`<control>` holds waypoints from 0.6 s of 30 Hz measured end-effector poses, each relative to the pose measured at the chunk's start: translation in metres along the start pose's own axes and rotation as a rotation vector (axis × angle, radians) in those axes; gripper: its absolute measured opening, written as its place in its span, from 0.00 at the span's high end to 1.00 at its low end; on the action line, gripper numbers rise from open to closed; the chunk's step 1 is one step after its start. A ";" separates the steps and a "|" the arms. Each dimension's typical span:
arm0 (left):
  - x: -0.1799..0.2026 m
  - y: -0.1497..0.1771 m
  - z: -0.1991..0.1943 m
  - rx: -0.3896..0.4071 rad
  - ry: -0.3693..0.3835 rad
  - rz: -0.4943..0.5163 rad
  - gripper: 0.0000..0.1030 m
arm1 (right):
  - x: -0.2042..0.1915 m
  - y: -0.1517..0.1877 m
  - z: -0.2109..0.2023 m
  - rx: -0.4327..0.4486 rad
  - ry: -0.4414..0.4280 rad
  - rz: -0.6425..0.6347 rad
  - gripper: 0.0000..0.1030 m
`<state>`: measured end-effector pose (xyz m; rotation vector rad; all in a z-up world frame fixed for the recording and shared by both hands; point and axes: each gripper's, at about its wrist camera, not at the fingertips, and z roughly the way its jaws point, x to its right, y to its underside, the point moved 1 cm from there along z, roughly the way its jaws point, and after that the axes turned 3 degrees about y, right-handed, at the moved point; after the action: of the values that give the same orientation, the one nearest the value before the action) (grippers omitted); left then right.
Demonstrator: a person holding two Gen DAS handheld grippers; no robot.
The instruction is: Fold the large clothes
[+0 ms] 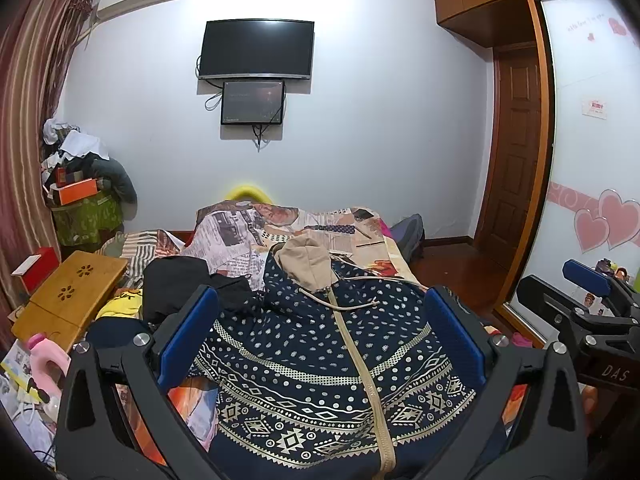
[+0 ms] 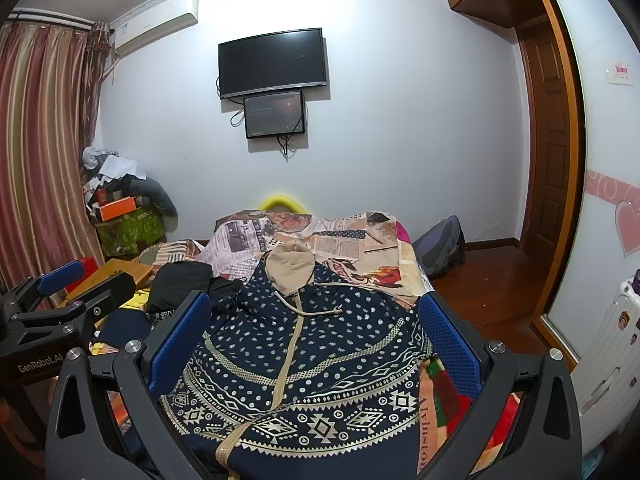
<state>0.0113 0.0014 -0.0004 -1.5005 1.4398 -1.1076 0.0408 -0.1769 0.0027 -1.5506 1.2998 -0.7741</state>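
A navy hooded jacket [image 1: 320, 360] with a cream dot-and-diamond pattern, cream zipper and beige hood [image 1: 306, 264] lies flat, front up, on the bed, hood away from me. It also shows in the right wrist view [image 2: 304, 364]. My left gripper [image 1: 320, 344] is open and empty above the jacket's lower part. My right gripper [image 2: 312, 344] is open and empty above the same area, a little to the right. Each gripper shows at the edge of the other's view.
A newspaper-print quilt [image 1: 280, 232] covers the far bed. Black clothes [image 1: 176, 284] and a yellow garment [image 1: 120, 304] lie left of the jacket. A wooden lap table [image 1: 68, 296] is at left, a backpack [image 2: 440, 248] on the floor at right, and a white suitcase [image 2: 608, 360] beside the wardrobe.
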 end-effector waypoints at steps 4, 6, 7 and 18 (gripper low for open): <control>0.000 0.000 0.000 0.001 0.000 0.001 0.00 | -0.001 0.000 0.001 -0.001 -0.001 0.001 0.00; 0.000 0.000 0.000 0.001 -0.001 0.001 0.00 | -0.001 0.000 0.001 -0.002 0.000 0.001 0.00; 0.000 0.000 0.000 0.001 -0.001 0.002 0.00 | -0.001 0.000 0.001 -0.002 0.000 0.001 0.00; 0.001 -0.001 0.001 0.001 0.000 0.003 0.00 | -0.003 0.001 -0.001 -0.007 0.000 0.002 0.00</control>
<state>0.0121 0.0004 0.0001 -1.4979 1.4408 -1.1061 0.0389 -0.1741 0.0026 -1.5542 1.3052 -0.7686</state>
